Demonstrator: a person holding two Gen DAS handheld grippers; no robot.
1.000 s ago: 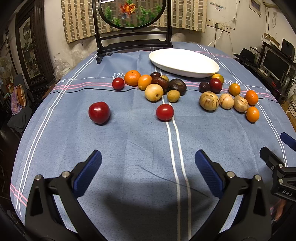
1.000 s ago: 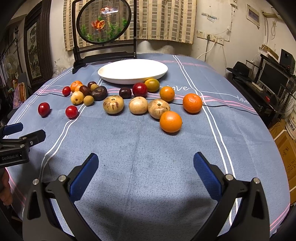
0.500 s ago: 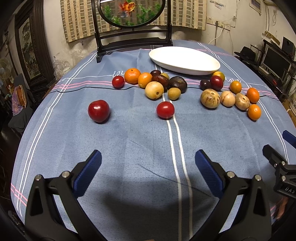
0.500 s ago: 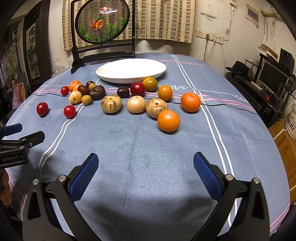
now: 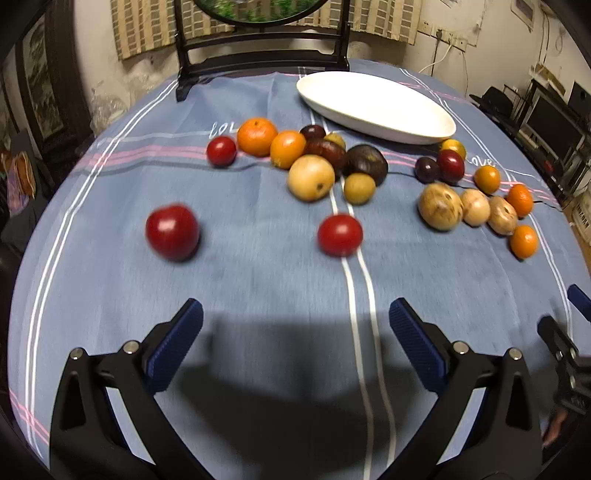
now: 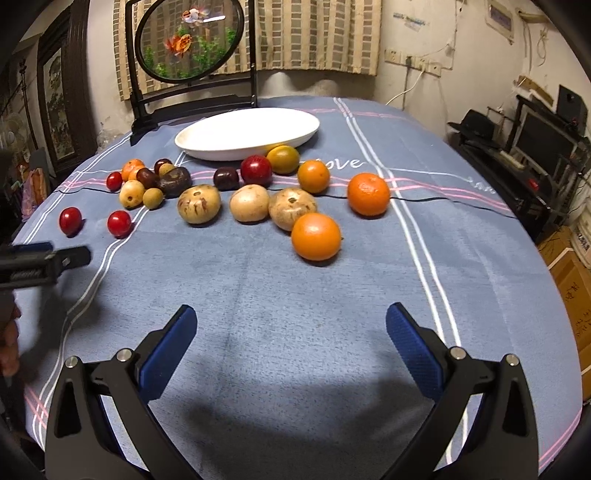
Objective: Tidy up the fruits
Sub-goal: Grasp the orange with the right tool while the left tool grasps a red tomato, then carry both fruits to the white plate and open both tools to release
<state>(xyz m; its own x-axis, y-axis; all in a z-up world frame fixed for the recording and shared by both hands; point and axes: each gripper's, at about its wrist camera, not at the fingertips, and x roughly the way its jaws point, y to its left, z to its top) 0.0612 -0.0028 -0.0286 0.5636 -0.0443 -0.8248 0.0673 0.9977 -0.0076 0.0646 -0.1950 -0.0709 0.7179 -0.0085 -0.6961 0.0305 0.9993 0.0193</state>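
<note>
Both of your hand-held grippers, left (image 5: 295, 325) and right (image 6: 291, 330), hang open and empty near the counter's front edge. Straddle one orange (image 6: 316, 236) squarely before closing, then carry it to the plate (image 6: 247, 133).

left gripper (image 5: 295, 325) – fingers spread wide, right gripper (image 6: 291, 328) – likewise, both empty

Clothed table (image 6: 480, 266): fruits (image 6: 316, 237), white plate (image 6: 247, 134)

Home: curtains (image 6: 317, 33), framed painting (image 6: 61, 107), tablecloth (image 6: 332, 295).
</note>
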